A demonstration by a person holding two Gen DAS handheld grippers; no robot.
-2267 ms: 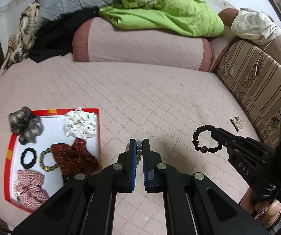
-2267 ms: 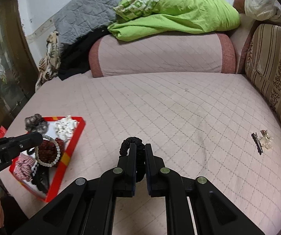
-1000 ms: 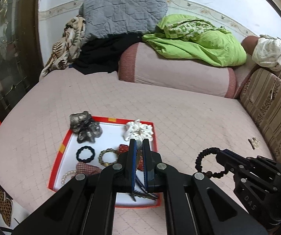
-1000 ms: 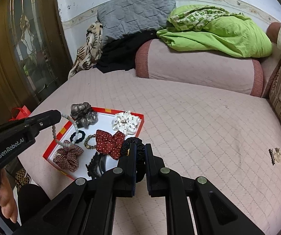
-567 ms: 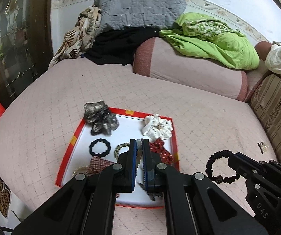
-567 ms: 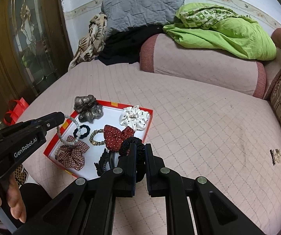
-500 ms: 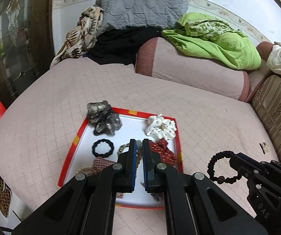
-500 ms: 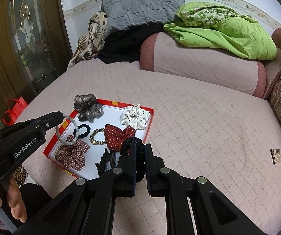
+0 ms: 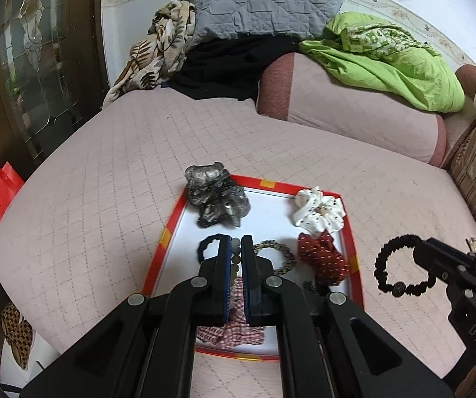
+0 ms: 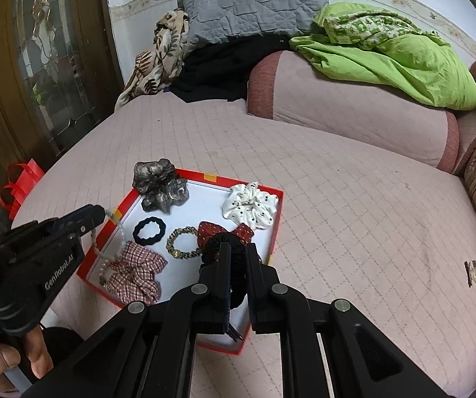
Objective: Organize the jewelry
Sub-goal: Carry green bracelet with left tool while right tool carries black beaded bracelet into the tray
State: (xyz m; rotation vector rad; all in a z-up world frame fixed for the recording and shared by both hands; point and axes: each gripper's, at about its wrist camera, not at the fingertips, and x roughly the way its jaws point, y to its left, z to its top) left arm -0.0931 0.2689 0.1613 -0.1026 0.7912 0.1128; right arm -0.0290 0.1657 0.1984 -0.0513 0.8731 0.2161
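A red-rimmed white tray (image 9: 169, 229) (image 10: 278, 219) lies on the pink quilted bed. My left gripper (image 9: 235, 242) hangs over its near half, shut on a pale bead bracelet (image 9: 235, 260). In the right wrist view that bracelet (image 10: 123, 237) dangles from the left gripper (image 10: 100, 213) down to the plaid scrunchie (image 10: 135, 272) at the tray's left rim. My right gripper (image 10: 238, 248) is shut on a black beaded bracelet (image 10: 216, 241) above the tray's near right part. In the left wrist view the black bracelet (image 9: 400, 265) hangs just right of the tray.
In the tray lie a grey scrunchie (image 9: 216, 195), a white dotted scrunchie (image 9: 319, 210), a black hair tie (image 10: 150, 230), a gold bracelet (image 10: 181, 242) and a red dotted bow (image 9: 321, 255). Small hair clips (image 10: 473, 272) lie far right. A bolster (image 10: 354, 106) stands behind.
Both grippers have moved toward the tray with their bracelets still held. The tray now sits nearer and more central in both views, and the pale bracelet hangs lower over it.
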